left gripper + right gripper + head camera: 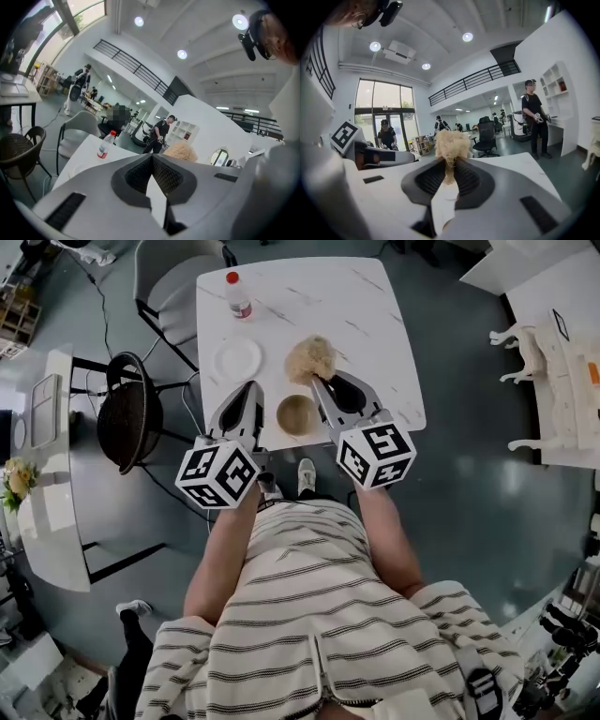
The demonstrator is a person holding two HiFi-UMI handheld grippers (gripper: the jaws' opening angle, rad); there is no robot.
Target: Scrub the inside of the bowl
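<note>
Bowl (298, 414) sat at the near edge of the tabletop (375, 306), roughly mid-edge, upright, tan inside, with nothing in it that I could see. It lay between the two grippers in the head view, and neither gripper touched it. Right gripper (319, 382) had its jaws clamped on the tail of a pale fibrous scrubber (310, 359). The right gripper view showed a strand pinched between the pads, with the fluffy bulk sticking out past the tips. The scrubber was just beyond the bowl, toward the middle of the tabletop and not over the bowl. Couldn't tell if it rested on the tabletop or hung above it. Left gripper (251, 388) had its jaws pressed together with nothing between them, which the left gripper view confirmed. Its tips were over the near edge just left of the bowl, pointing toward the far side. A white plate (237, 358) lay flat near the left edge, just beyond the left gripper's tips. A clear bottle (238, 296) with a red cap stood upright near the far left corner, well apart from the bowl. A dark wicker chair (129, 418) stood on the floor off the left edge, and a grey chair (169, 277) stood off the far left corner. Both marker cubes were on the person's side, off the tabletop.
</note>
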